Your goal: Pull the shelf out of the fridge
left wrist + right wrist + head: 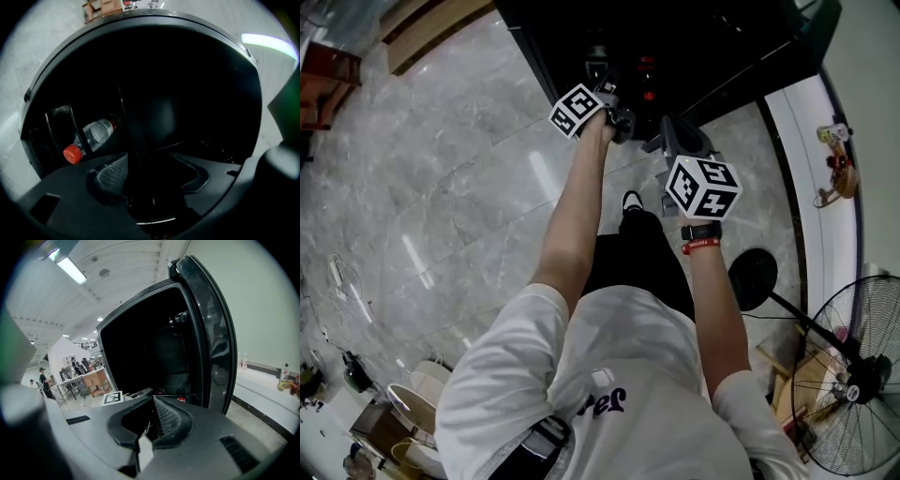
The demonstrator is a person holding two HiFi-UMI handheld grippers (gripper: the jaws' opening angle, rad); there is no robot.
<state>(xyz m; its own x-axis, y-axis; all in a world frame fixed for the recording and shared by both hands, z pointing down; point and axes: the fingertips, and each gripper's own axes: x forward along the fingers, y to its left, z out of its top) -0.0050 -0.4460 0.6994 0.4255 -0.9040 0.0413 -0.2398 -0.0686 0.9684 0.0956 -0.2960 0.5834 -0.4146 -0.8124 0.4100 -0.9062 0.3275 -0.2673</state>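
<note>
One black fridge [675,47] stands with its door [211,343] swung open, and a person reaches toward it with two hand-held grippers, each carrying one marker cube [577,110] [703,186].

The head view alone takes in both arms at once. It also shows a watch and red band [701,236] on the right wrist, the grey marble floor [441,187] in front of the fridge, and one standing fan [853,375] well off to the fridge's right.

Only the left gripper view looks inside the fridge. Two red-capped bottles [96,133] lie behind dark wire bars at its left side. The shelf [125,126], still inside the fridge, shows in the gloom only as a thin dark bar.

Only the right gripper view shows the fridge from outside. To the fridge's left, several people [44,380] stand far back around one worktop [91,378].

The left hand-held gripper [152,176] is inside the fridge with its jaws spread wide. The thin bar runs between them, and the pads do not press on it. The right hand-held gripper [151,411] hangs just in front of the fridge, its jaws closed tip to tip on nothing.
</note>
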